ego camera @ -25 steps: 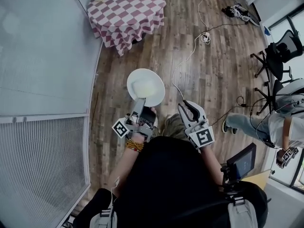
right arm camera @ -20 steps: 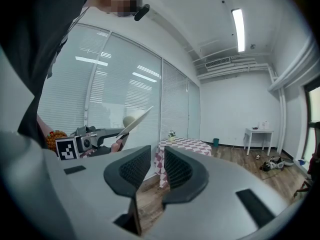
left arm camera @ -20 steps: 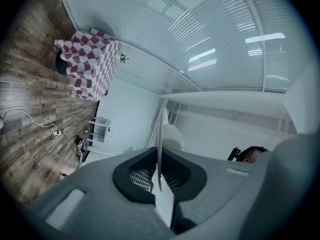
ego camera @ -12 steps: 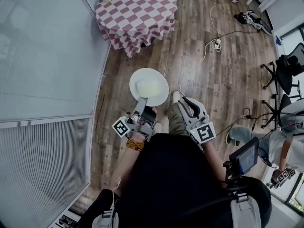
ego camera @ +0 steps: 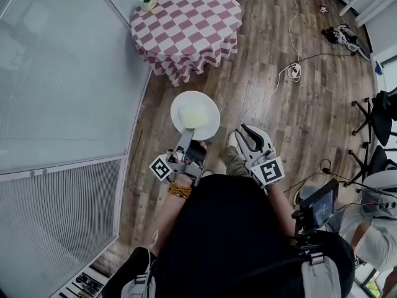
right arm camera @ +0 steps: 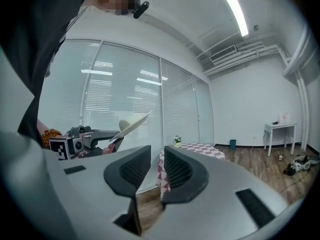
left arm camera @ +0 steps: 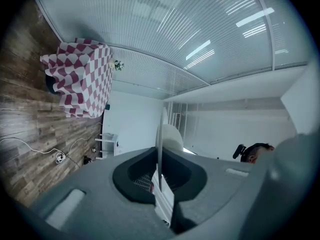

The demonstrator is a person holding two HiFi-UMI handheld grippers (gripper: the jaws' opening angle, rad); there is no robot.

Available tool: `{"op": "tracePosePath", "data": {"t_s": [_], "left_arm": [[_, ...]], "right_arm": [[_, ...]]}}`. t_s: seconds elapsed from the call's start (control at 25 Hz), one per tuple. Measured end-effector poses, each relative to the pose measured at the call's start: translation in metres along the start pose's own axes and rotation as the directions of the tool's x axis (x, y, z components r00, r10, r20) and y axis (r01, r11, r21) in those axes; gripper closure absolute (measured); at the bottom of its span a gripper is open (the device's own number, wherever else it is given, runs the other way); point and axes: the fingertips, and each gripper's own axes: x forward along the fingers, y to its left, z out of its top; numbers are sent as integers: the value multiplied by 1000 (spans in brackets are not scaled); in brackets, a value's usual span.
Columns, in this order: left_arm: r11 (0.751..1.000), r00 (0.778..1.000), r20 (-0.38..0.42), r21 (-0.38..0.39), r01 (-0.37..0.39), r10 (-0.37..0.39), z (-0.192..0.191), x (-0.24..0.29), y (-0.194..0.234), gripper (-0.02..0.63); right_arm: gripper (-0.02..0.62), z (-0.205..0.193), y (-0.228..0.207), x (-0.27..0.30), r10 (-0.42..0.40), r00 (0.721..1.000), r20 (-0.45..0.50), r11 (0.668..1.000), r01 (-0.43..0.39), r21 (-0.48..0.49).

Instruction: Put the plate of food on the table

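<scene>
- The pale food mound (ego camera: pixel 193 114) on the round white plate (ego camera: pixel 208 104) is too indistinct to identify.
- A seated person (ego camera: pixel 377 225) is cut off at the head view's right edge.

No legible text, labels or numbers anywhere

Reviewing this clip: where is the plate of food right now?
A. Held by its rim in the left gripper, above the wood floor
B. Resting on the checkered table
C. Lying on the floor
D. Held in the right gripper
A: the left gripper is shut on the rim of the plate, which hangs over the wood floor short of the checkered table; the right gripper holds nothing.
</scene>
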Motion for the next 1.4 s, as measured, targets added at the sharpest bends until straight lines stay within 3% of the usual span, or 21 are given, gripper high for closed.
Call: {"op": "tracePosePath", "data": {"t_s": [0.2, 0.48, 0.72, 0.92, 1.12, 1.4], "left_arm": [[1000, 1000, -20, -20, 6, -7, -13, 58, 19, 584], [999, 998, -59, 50, 7, -4, -32, 133, 38, 584], [998, 1000, 1, 65, -10, 10, -30, 166, 60, 584], [995, 999, -19, 102, -24, 26, -21, 192, 71, 584], [998, 999, -23, 53, -35, 36, 0, 229, 103, 584], [996, 996, -36, -24, -81, 80, 47, 312, 170, 584]], "right_arm": [[505, 5, -66, 13, -7, 1000, 21, 1000, 6, 24], [505, 14, -148, 32, 12, 998, 58, 1000, -13, 25], [505, 19, -200, 42, 30, 996, 83, 1000, -30, -1], [505, 20, -226, 51, 16, 996, 90, 1000, -17, 9], [505, 5, -255, 71, -19, 998, 67, 999, 18, 29], [505, 21, -326, 118, -119, 992, 31, 990, 121, -68]]}}
